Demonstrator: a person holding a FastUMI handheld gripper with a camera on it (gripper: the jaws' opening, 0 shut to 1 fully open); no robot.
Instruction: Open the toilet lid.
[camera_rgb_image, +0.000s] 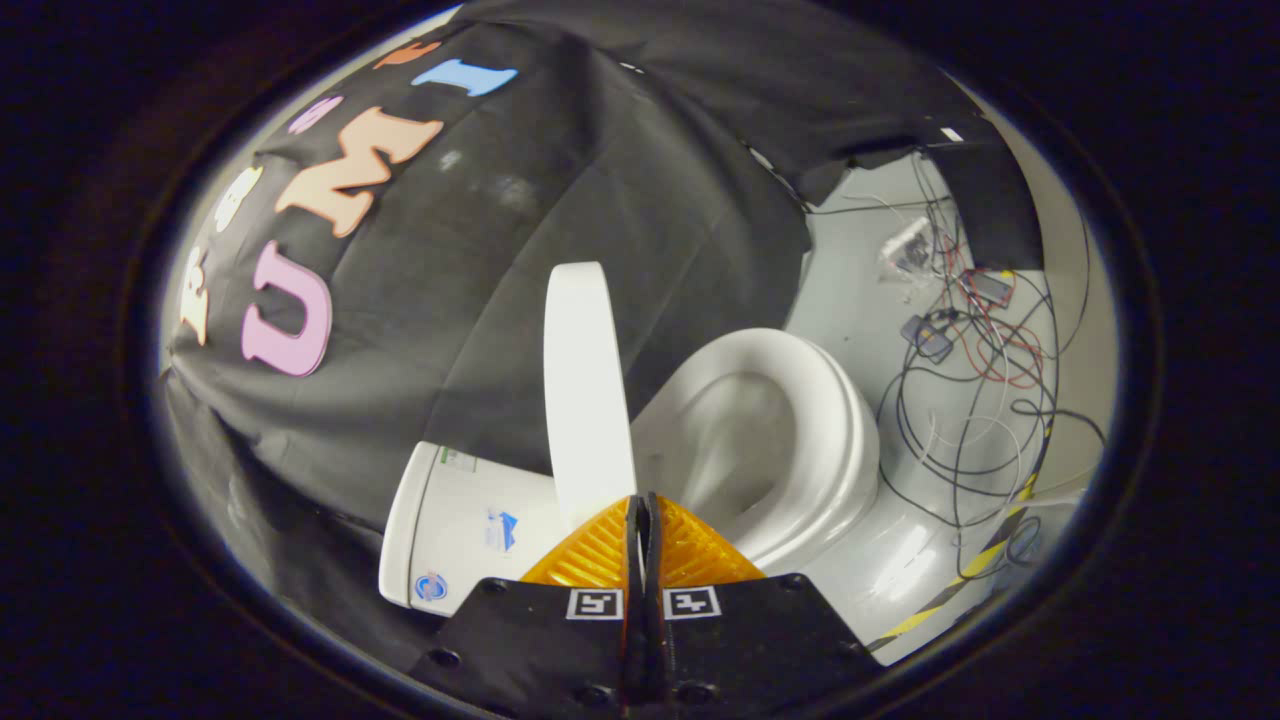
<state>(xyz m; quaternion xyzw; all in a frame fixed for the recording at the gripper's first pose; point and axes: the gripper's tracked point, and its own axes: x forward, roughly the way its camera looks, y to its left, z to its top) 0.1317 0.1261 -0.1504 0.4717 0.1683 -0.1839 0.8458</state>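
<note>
A white toilet stands ahead of me, seen tilted. Its lid (585, 390) is raised and seen edge-on, standing between the tank (455, 520) and the seat. The white seat ring (830, 420) lies down around the bare bowl (735, 440). My gripper (643, 503) is shut, its two fingers pressed together with nothing between them. The fingertips sit just below the lid's near edge, close to where lid and seat meet; whether they touch it I cannot tell.
Beyond the bowl, a tangle of black, red and white cables (975, 380) with small devices lies on the pale floor (860, 290). A yellow-and-black striped tape (960, 580) runs along the floor. Black cloth hangs behind the tank.
</note>
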